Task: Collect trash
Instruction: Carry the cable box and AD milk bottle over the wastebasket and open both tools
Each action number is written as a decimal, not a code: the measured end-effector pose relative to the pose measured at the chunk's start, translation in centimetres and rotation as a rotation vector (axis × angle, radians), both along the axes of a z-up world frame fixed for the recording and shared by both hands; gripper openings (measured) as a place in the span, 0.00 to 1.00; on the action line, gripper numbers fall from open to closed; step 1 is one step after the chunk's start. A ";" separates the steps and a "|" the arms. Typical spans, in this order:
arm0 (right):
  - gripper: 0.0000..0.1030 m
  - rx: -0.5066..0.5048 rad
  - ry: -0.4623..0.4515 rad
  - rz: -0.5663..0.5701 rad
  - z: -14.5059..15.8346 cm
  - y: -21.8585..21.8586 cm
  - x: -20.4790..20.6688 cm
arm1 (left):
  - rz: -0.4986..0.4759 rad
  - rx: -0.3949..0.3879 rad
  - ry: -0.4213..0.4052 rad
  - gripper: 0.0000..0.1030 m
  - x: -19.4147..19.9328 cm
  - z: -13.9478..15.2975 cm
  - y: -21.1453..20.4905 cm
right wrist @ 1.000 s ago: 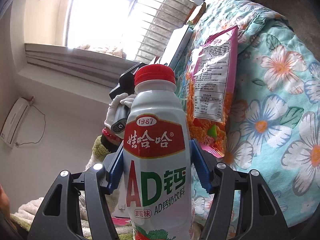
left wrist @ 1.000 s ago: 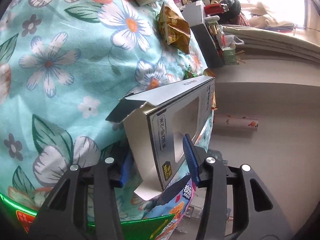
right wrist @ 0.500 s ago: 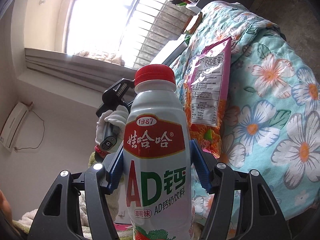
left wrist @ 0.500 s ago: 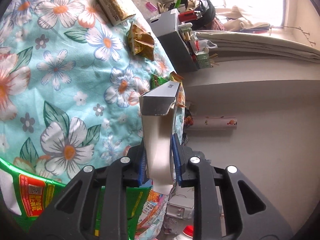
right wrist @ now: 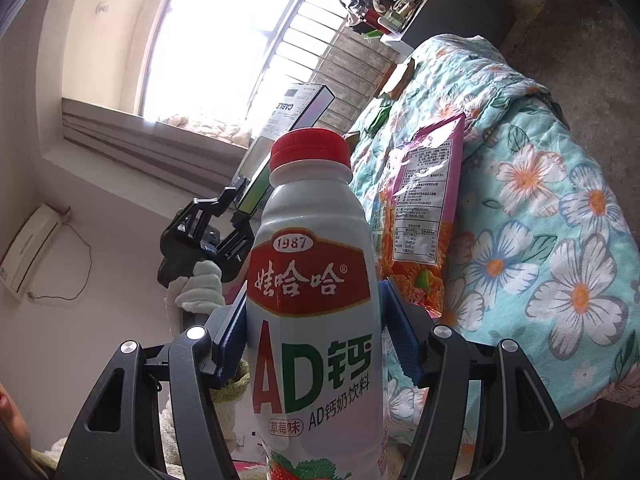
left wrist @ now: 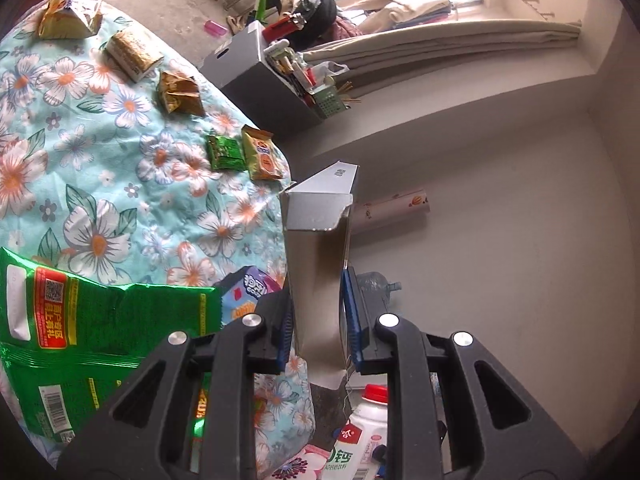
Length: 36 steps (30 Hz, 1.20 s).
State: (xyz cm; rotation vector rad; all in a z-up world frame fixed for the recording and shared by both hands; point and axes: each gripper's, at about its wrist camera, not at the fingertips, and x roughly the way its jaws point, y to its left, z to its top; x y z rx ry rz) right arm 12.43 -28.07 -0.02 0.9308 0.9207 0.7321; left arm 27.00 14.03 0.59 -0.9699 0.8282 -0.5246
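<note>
Left gripper [left wrist: 316,322]: clamped on the box [left wrist: 318,264], centre of the left view.
Right gripper [right wrist: 314,338]: clamped on the bottle [right wrist: 312,312], upright, filling the centre of the right view.
Quilt [left wrist: 100,184]: left half of the left view, strewn with wrappers.
Green bag [left wrist: 80,332]: lower left.
Pink bag [right wrist: 424,200]: on the quilt, right of the bottle.

Home bedroom: floral quilt [left wrist: 100,184], curtains [left wrist: 440,52]

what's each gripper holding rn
left gripper: shut on the cardboard box
right gripper: shut on the milk drink bottle
</note>
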 end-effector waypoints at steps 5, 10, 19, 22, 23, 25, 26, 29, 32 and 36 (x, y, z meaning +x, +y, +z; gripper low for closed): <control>0.59 0.004 -0.023 -0.067 1.1 -2.8 -1.3 | -0.107 0.030 -0.051 0.20 -0.8 1.9 -4.7; 0.59 0.005 -0.035 -0.183 1.7 -7.3 -2.8 | -0.229 0.070 -0.089 0.20 -0.4 2.8 -10.8; 0.59 0.018 0.003 -0.511 -0.3 -18.7 -5.6 | -0.450 0.278 -0.105 0.20 2.1 1.3 -25.8; 0.59 0.037 0.049 -0.626 -2.4 -22.6 -6.4 | -0.543 0.385 -0.097 0.20 3.1 -0.1 -31.9; 0.59 0.044 0.066 -0.659 -3.2 -23.8 -6.6 | -0.572 0.414 -0.091 0.20 3.4 -0.7 -33.9; 0.59 0.070 0.105 -0.720 -5.1 -26.2 -6.7 | -0.638 0.486 -0.072 0.20 4.1 -2.3 -38.2; 0.59 0.080 0.131 -0.748 -6.2 -27.3 -6.6 | -0.668 0.525 -0.062 0.20 4.5 -3.3 -40.3; 0.59 0.131 0.205 -0.809 -9.8 -30.1 -5.8 | -0.743 0.620 -0.002 0.20 5.5 -6.9 -45.9; 0.59 0.178 0.280 -0.844 -13.8 -32.4 -4.4 | -0.788 0.700 0.027 0.20 6.2 -10.2 -50.6; 0.59 0.236 0.395 -0.869 -19.4 -34.9 -2.2 | -0.809 0.772 0.062 0.20 7.3 -14.5 -55.4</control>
